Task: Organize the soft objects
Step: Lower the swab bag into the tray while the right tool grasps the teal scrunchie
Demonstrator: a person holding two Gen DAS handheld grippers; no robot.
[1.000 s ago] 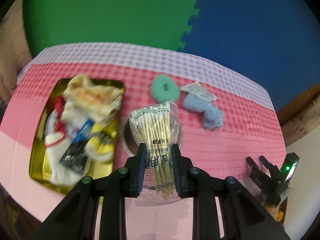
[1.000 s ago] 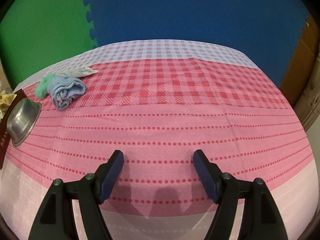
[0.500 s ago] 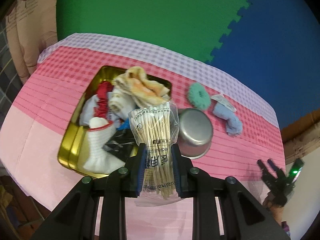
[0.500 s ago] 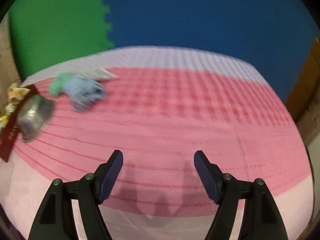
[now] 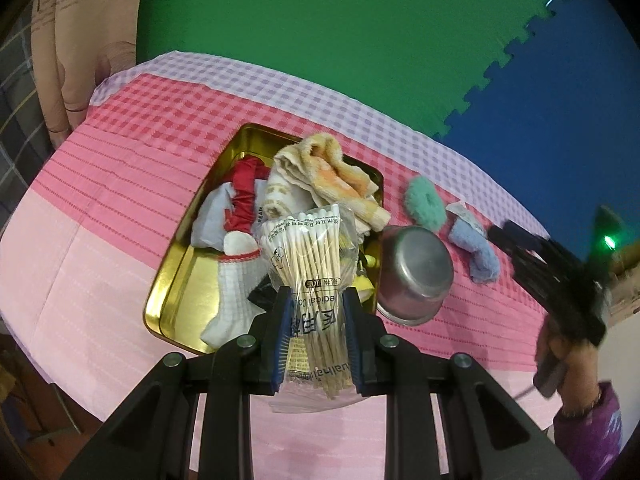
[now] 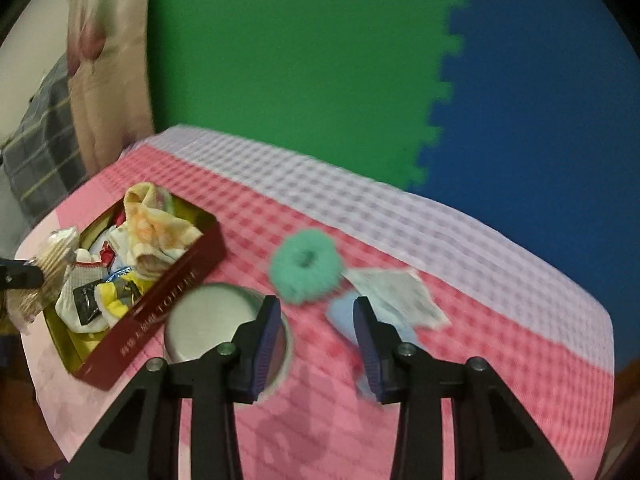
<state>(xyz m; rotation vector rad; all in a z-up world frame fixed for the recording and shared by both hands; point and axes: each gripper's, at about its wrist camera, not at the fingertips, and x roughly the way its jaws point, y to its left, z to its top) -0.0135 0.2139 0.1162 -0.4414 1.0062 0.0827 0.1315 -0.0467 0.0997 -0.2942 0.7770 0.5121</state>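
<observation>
From the left wrist camera, the left gripper [image 5: 316, 340] was clamped on a clear plastic bag of wooden cotton swabs [image 5: 310, 264], held above the near end of the gold-lined rectangular tin [image 5: 188, 276]. The bag hid part of the tin's contents. Inside lay a cream and orange towel [image 5: 324, 172], a red cloth [image 5: 244, 192], a white sock with red trim [image 5: 236, 292], and a dark packet mostly hidden behind the bag. Just right of the tin stood a small round steel bowl [image 5: 416, 272], tilted, its inside not visible here. Beyond it on the pink checked tablecloth [image 5: 120, 208] lay a fluffy teal scrunchie [image 5: 426, 202] and a rolled light blue cloth [image 5: 478, 254]. The right gripper [image 5: 516, 240] appeared blurred at the right edge, with a hand [image 5: 568, 356] below it.

The right wrist picture was smeared. The right gripper [image 6: 316, 336] hung above the cloth, its jaws just narrowed to a moderate gap with nothing between them. Its fingers cut off the blue cloth [image 6: 340, 316] and part of the bowl [image 6: 212, 324], which looked empty here. This view alone showed the tin's dark red lettered outer wall [image 6: 160, 312], a white paper packet [image 6: 396, 296] lying on the blue cloth, and a yellow item [image 6: 114, 294] in the tin.
</observation>
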